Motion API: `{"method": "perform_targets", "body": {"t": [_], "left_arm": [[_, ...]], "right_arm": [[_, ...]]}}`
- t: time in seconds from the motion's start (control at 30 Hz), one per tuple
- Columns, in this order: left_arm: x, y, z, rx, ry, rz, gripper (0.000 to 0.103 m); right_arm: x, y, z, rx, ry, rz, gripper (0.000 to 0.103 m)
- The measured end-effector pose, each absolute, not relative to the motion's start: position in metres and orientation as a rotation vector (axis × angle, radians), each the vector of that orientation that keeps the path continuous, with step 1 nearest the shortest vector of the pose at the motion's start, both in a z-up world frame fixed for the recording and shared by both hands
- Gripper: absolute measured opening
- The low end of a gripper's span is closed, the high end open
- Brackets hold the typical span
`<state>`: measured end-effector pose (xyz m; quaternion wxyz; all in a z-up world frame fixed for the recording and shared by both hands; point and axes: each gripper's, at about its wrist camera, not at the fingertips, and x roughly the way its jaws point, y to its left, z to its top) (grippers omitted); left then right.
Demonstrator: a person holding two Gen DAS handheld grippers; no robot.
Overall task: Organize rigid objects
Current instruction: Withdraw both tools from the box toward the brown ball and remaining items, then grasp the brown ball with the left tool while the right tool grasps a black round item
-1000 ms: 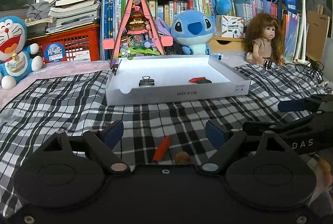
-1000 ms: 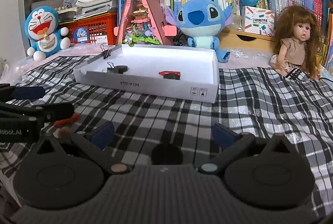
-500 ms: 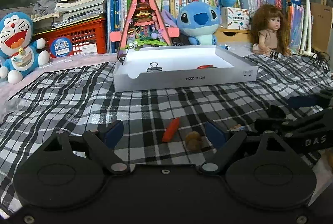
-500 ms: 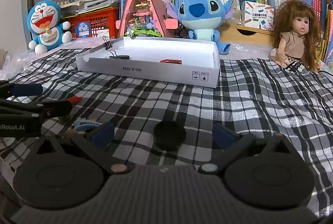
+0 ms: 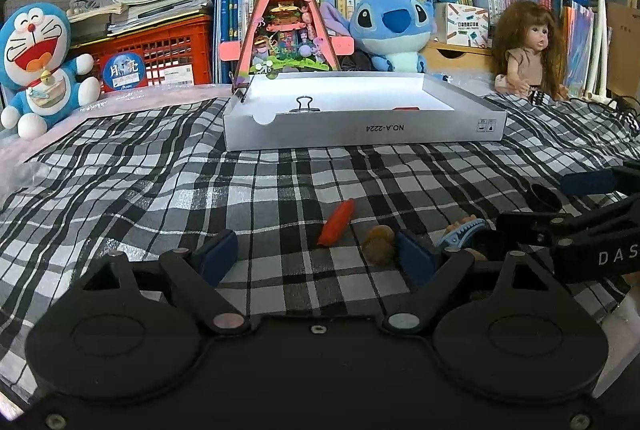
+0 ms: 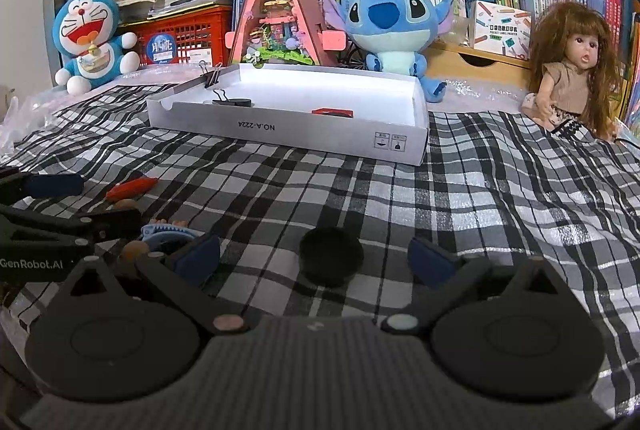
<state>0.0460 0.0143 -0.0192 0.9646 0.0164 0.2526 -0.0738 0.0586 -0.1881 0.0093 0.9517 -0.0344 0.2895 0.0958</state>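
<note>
A white shallow box (image 5: 360, 134) sits on the checkered cloth; it holds a black binder clip (image 5: 305, 106) and a red-and-black piece (image 6: 333, 111). My left gripper (image 5: 316, 254) is open, low over the cloth. An orange-red stick (image 5: 337, 222) and a brown nut-like piece (image 5: 380, 248) lie just ahead of it. A blue hair claw (image 5: 460, 230) lies right of its right finger. My right gripper (image 6: 314, 256) is open, with a black round cap (image 6: 331, 260) on the cloth between its fingers. The box also shows in the right wrist view (image 6: 288, 126).
Behind the box stand a pink triangular dollhouse (image 5: 286, 18), a blue Stitch plush (image 5: 390, 26), a Doraemon plush (image 5: 36, 62), a doll (image 5: 528, 50), a red crate (image 5: 156, 50) and shelves of books. A second binder clip (image 6: 212, 74) grips the box's far-left corner.
Both grippers have pulled back from the box and dropped lower, so the stick, nut piece, hair claw and black cap now show farther ahead. Both stay open.
</note>
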Motion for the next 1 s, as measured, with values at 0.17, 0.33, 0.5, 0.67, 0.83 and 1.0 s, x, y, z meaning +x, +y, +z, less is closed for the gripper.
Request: {"method": "perform_targets", "body": {"t": [0.17,0.33,0.5,0.67,0.83,1.0], "left_arm": [[0.042,0.015,-0.020,0.037,0.498,-0.158,0.075],[0.033,0.011,-0.018,0.047,0.487,-0.198,0.047],[0.028,0.007,-0.014,0.033,0.483,-0.220,0.017],[0.025,0.008,-0.007,0.008,0.465,-0.221,0.016],[0.023,0.008,-0.001,-0.006,0.450,-0.228,0.016],[0.022,0.004,0.002,0.013,0.448,-0.220,0.016]], "right_arm": [[0.058,-0.187,0.009,-0.078,0.587,0.200,0.102],[0.057,-0.185,0.008,-0.091,0.587,0.222,0.093],[0.056,-0.186,0.007,-0.087,0.573,0.245,0.076],[0.049,-0.191,0.008,-0.063,0.529,0.244,0.039],[0.048,-0.186,0.008,-0.094,0.515,0.258,0.039],[0.047,-0.186,0.009,-0.077,0.523,0.259,0.038]]}}
